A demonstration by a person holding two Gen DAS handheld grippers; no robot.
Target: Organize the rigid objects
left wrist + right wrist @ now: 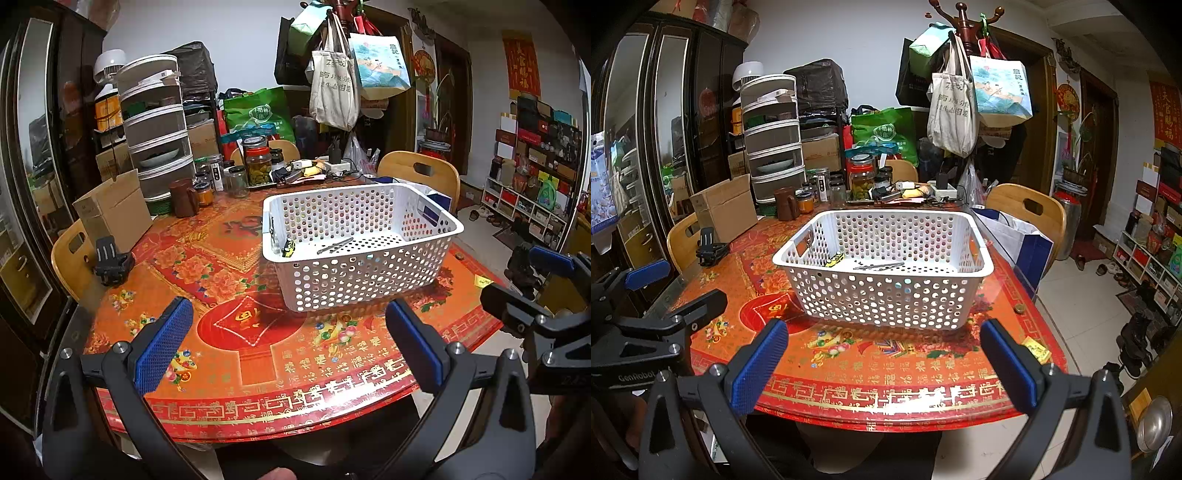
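— So, what's on my screens right now?

— One white perforated basket [364, 245] sits on the red patterned table [258, 373], a little past the middle. I count two things inside it: a small yellow-and-black object [288, 247] near the left wall and a slim grey metal piece [335, 245] lying flat on the floor of the basket, just beside it but apart.

— And my two grippers?

— My left gripper [288, 343] hovers over the near edge of the table, its blue pads spread wide with nothing between them. My right gripper [882, 360] is the same: jaws wide apart, nothing held, facing the basket's long side.

— Anything loose on the table?

— One black clip-like stand [710, 246] at the left edge, near one cardboard box [726, 208]. One small yellow note [1038, 349] near the right edge, and one small round brass-coloured thing [1018, 308] beyond it; I cannot tell what that is. At the far side stands a cluster of glass jars [862, 177], too crowded to count, next to one brown mug [786, 203].

— Chairs?

— Three wooden chairs are visible around the table.
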